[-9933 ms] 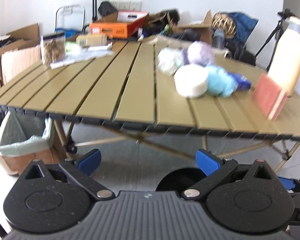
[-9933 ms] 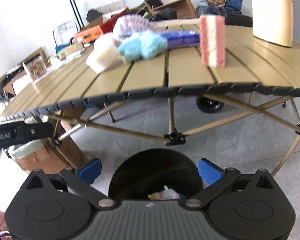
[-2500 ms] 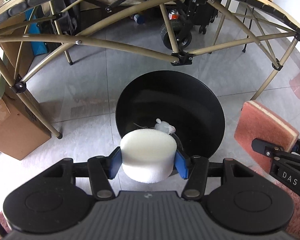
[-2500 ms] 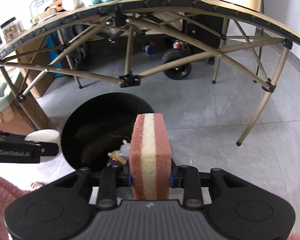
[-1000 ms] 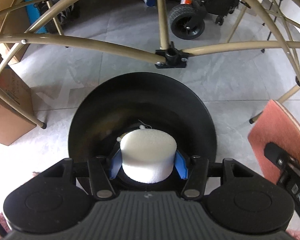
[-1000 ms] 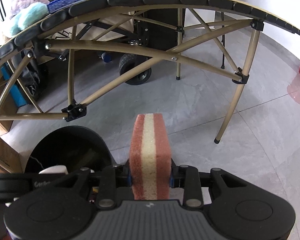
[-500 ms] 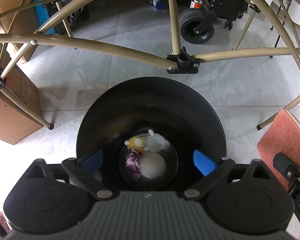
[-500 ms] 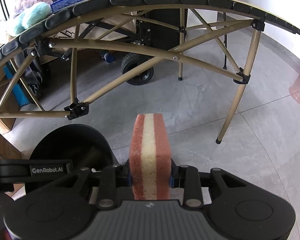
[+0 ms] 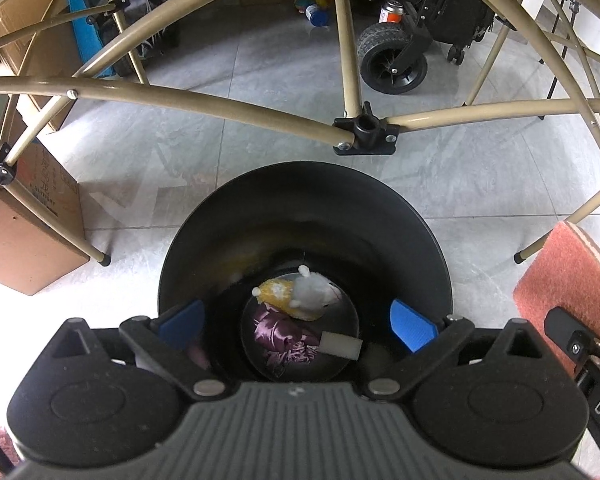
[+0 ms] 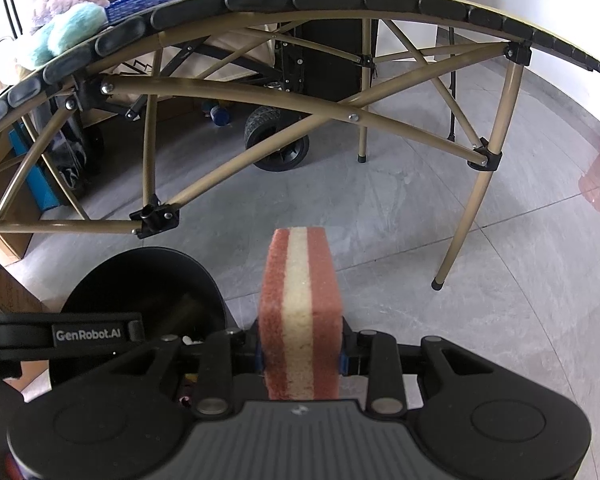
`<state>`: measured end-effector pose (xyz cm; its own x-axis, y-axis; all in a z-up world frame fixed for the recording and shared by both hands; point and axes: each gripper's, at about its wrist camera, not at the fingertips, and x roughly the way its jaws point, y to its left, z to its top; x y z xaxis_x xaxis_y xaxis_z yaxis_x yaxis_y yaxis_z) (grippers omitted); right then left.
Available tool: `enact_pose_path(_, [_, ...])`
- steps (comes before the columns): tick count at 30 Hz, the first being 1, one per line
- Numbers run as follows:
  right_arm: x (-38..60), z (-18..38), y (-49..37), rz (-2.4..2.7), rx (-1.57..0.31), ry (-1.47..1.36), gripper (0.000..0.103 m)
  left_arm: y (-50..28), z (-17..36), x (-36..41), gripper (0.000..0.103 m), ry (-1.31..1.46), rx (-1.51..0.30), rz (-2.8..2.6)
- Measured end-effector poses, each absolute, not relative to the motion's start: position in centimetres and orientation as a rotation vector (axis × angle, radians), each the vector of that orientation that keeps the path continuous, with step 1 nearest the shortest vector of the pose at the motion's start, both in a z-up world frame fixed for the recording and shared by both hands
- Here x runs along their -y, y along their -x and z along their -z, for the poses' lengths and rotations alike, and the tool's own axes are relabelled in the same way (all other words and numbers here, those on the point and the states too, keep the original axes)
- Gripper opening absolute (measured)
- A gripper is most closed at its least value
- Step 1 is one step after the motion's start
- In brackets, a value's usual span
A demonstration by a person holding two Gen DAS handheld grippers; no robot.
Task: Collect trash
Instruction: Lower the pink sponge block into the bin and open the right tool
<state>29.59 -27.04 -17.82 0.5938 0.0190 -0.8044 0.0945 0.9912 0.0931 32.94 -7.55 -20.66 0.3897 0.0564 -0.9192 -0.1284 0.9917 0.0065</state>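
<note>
The left gripper (image 9: 298,326) is held above the black trash bin (image 9: 400,216), pointing steeply down into it. Its jaws have just been opening and now stand wide, with nothing between the blue pads (image 9: 412,325). Directly below them, on the bin's bottom, a white foam piece (image 9: 340,350) is seen lying beside a crumpled purple wrapper (image 9: 278,334), with a yellow scrap (image 9: 276,298) and a small white plush figure (image 9: 314,290) just beyond. Past the bin, the tan legs of the folding table (image 9: 228,104) cross over the grey tiled floor, and a cardboard box (image 9: 24,240) stands to the left.

The right gripper (image 10: 300,354) is closed narrowly on a pink-and-cream sponge (image 10: 300,312), which is held upright on its edge between the pads. It is positioned to the right of the bin, over bare floor. The sponge's flat pink face (image 9: 564,280) is also seen at the right edge of the left wrist view. Fluffy blue and purple items (image 10: 66,24) are left on the table's edge, far ahead and to the left.
</note>
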Motion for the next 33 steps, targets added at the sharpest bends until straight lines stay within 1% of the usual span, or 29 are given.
enact_pose_path(12, [26.3,17.0,-29.4,0.006,-0.913,-0.133,0.03,-32.1,18.8,6.0,0.102,0.058,-1.12,-0.118])
enact_pose_path(33, [20.0,16.3,-30.1,-0.158,-0.921,-0.09,0.03,-28.6,13.8,-1.7,0.102,0.093,-0.979,-0.19])
